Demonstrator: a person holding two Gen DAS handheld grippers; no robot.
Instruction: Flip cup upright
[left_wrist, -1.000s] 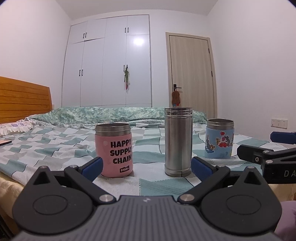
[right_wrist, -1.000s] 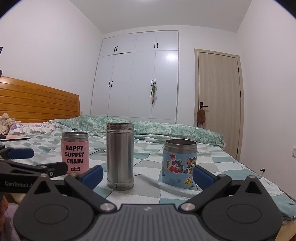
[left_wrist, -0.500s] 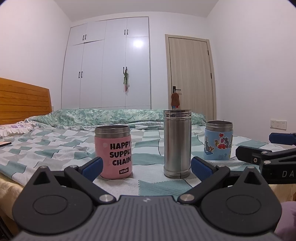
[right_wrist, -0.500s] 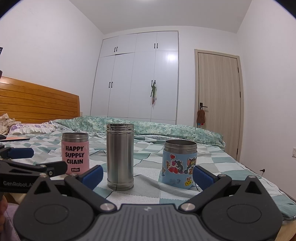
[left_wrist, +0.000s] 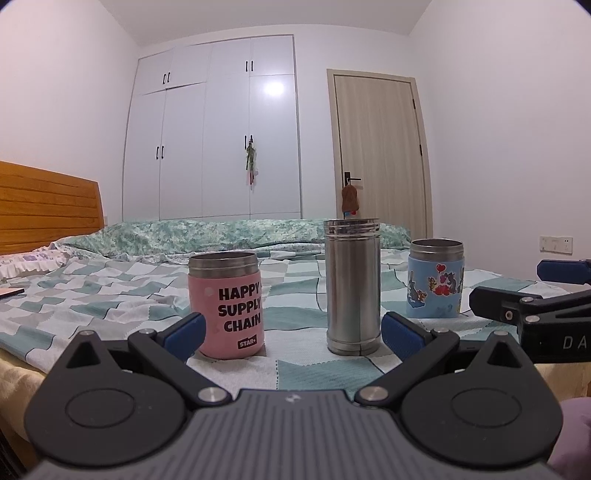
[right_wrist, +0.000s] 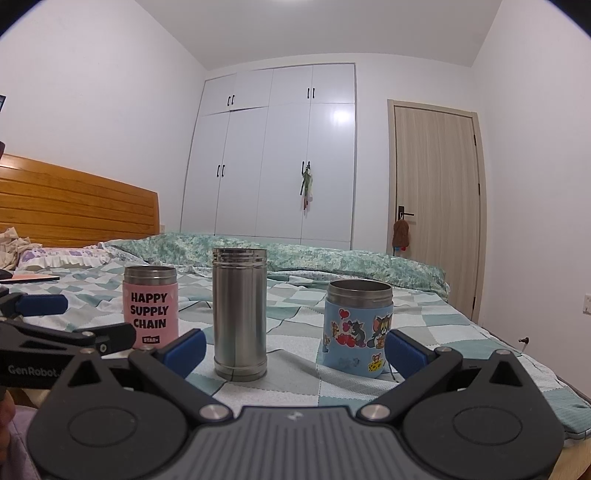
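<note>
Three cups stand in a row on the bed, which is covered by a teal and white checked quilt.

Item 1: a short steel cup in a pink sleeve printed "HAPPY SUPPLY CHAIN". It stands upright with its open mouth up, at the left end of the row.

Item 2: a tall plain stainless-steel cylinder cup. It stands in the middle, apart from both neighbours. Its threaded end is uppermost; whether that end is open cannot be told from this low angle.

Item 3: a short steel cup in a blue cartoon sleeve. It stands upright, mouth up, at the right end.

The left hand-held gripper is released, its blue-padded fingers spread wide and grasping nothing. It sits low at the near edge of the bed, facing the gap between the pink and steel cups.

The right hand-held gripper is likewise released and empty, with its blue pads wide apart. One pad lies just beside the blue cup in the right wrist view; contact cannot be confirmed.

Background: a white built-in wardrobe, a light wooden door and an orange wooden headboard.
</note>
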